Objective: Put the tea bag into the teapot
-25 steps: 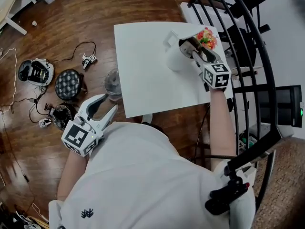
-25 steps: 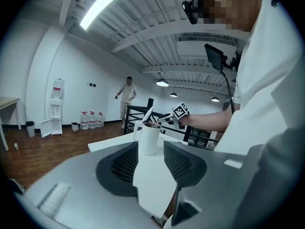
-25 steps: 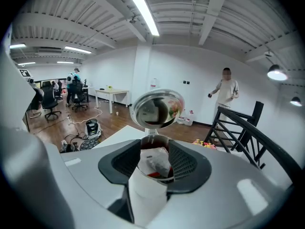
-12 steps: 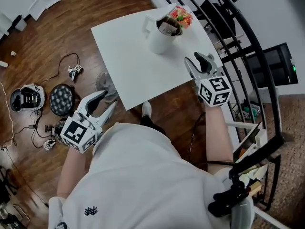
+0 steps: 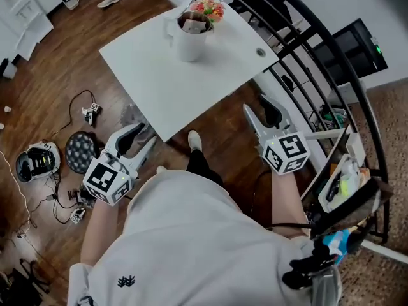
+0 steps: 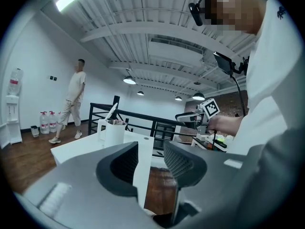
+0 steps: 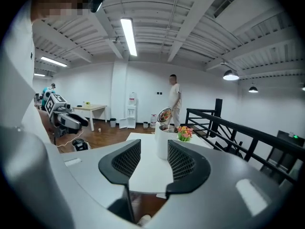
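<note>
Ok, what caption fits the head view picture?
Left gripper and right gripper, both empty, held short of the table with its teapot and flowers.

The desk [image 5: 153,75] lies bare up to the teapot [image 5: 189,42] at its far end, flowers [image 5: 208,7] just beside it. A black railing [image 5: 319,40] hems its right side.

White table [image 5: 146,75] up top, bright flowers [image 5: 207,7] at its far edge, black railing [image 7: 228,125] alongside; cables and perhaps a headset [image 5: 38,160] on wooden floor [image 5: 51,75].
</note>
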Available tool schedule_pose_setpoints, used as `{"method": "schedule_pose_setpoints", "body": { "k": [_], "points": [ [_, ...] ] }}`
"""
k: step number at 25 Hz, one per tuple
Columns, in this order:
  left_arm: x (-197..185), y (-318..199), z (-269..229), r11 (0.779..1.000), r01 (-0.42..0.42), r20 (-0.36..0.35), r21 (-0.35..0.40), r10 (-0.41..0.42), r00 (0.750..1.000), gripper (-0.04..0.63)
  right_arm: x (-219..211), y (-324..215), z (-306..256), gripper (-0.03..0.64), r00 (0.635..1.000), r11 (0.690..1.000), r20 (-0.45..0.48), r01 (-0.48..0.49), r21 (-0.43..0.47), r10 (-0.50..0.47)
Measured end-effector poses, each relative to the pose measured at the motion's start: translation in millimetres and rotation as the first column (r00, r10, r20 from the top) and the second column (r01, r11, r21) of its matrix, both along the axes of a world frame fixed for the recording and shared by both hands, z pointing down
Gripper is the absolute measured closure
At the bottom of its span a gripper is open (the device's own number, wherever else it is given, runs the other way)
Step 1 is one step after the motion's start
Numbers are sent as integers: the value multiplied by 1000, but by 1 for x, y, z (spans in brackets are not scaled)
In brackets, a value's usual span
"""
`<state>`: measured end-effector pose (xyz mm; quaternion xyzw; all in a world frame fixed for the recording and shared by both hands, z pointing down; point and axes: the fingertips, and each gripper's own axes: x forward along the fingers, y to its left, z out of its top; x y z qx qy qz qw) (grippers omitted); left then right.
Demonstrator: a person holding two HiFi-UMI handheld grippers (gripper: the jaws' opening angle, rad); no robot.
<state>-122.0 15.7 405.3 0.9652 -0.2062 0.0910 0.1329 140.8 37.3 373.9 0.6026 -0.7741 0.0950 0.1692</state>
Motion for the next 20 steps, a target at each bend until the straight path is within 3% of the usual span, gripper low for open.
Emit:
{"method": "schedule_pose_setpoints", "body": {
  "k": [7,20],
  "points": [
    [3,14,-2,1000,-30,-2,3,30,1000,451,1,56,3,445,996,997,35,-76,-13,76],
    [-7,31,1,1000,-27,21,-7,27,999,451,-12,81,-12,446,997,997,40,-70,24,69]
  ]
}}
